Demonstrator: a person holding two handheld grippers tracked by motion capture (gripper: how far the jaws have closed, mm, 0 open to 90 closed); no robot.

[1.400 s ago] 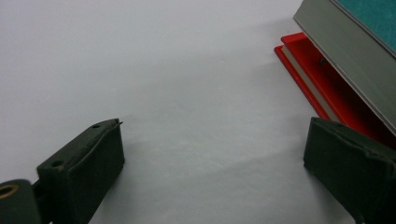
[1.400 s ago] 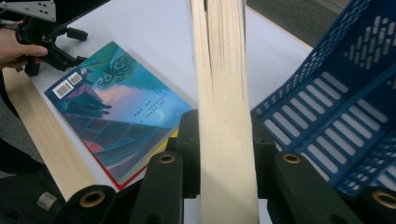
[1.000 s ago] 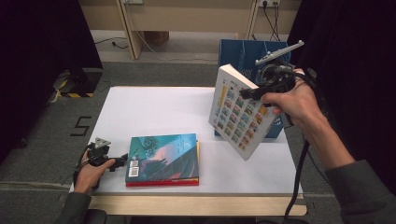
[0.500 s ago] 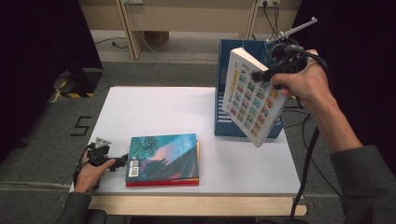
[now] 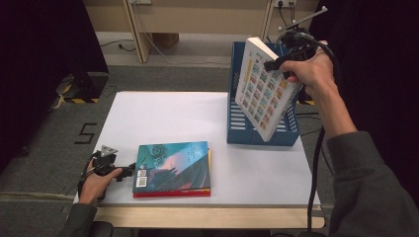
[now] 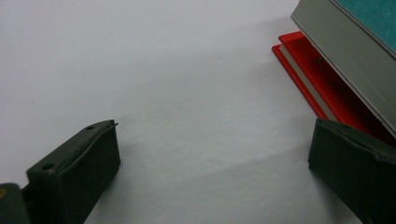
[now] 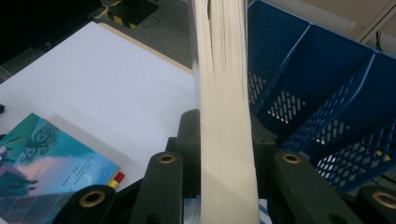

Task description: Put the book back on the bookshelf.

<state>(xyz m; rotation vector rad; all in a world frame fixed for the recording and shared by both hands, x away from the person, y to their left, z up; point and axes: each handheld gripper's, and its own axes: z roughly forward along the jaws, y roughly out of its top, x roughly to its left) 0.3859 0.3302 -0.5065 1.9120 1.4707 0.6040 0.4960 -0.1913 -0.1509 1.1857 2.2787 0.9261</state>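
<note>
The book with the grid of small pictures on its cover is up in the air, tilted, its lower corner hanging over the front of the blue file rack at the table's far right corner. The right gripper pinches it near the top edge, and in the right gripper view the pale page block runs straight up between the two black jaws, pads pressed on either cover, the rack's blue compartments just behind. The right hand is raised, forearm sloping up from the bottom right, cable trailing down beside it. Compared with a second ago, the book has travelled away from over the table toward the rack and climbed a little, now standing more upright. Down at the near left edge of the white table, the left hand rests low with the left gripper pointing at the spine end of the teal book stacked on a red book; its jaws are spread, nothing between them, in the same place as before.
</note>
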